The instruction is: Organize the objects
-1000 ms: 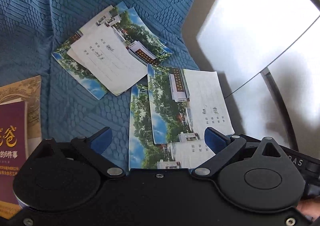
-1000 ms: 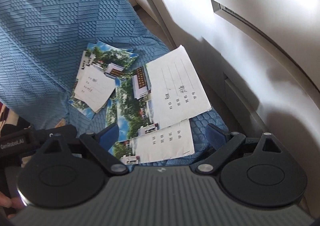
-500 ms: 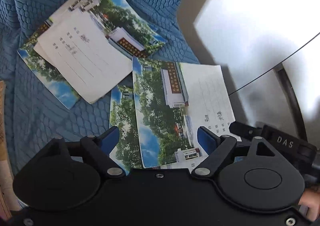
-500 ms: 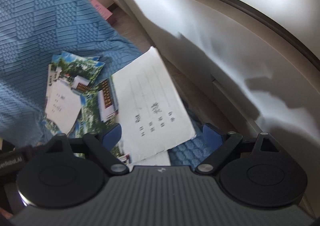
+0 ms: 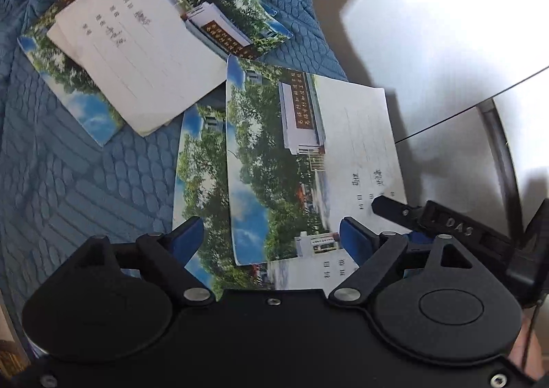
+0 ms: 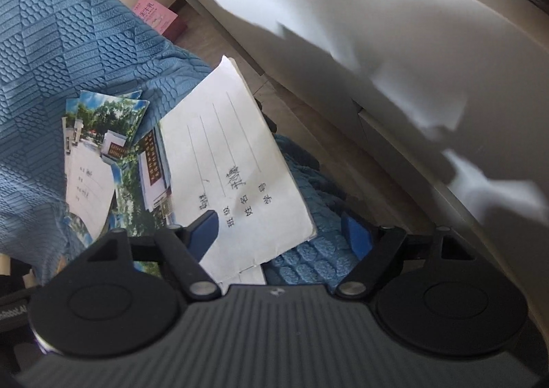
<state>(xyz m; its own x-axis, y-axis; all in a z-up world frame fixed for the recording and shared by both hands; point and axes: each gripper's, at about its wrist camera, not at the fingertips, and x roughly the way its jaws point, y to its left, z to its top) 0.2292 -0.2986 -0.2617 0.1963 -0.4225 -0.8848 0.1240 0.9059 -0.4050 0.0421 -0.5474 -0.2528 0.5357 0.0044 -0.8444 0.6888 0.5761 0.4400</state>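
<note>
- The left gripper (image 5: 271,233) hangs over the nearest booklet (image 5: 308,161). Its blue fingers (image 5: 187,238) are wide apart and opening a little. The booklet's near edge lies between them, but they do not press on it.
- The right gripper (image 6: 281,233) has its blue fingers (image 6: 206,226) apart too, and they are closing. The white corner of the nearest booklet (image 6: 240,182) lies between them, not squeezed.
- In the left view, the right gripper's black tip (image 5: 387,204) sits at 4 o'clock, on the booklet's white part.
- A second booklet (image 5: 192,165) peeks out from under the first, at its 9 o'clock side.
- A small pile of booklets (image 5: 137,55) lies at 10 o'clock from the nearest one.
- All of them lie on a bumpy blue cover (image 5: 85,182).
- In the right view, a pink box (image 6: 154,14) sits on the floor at 11 o'clock.
</note>
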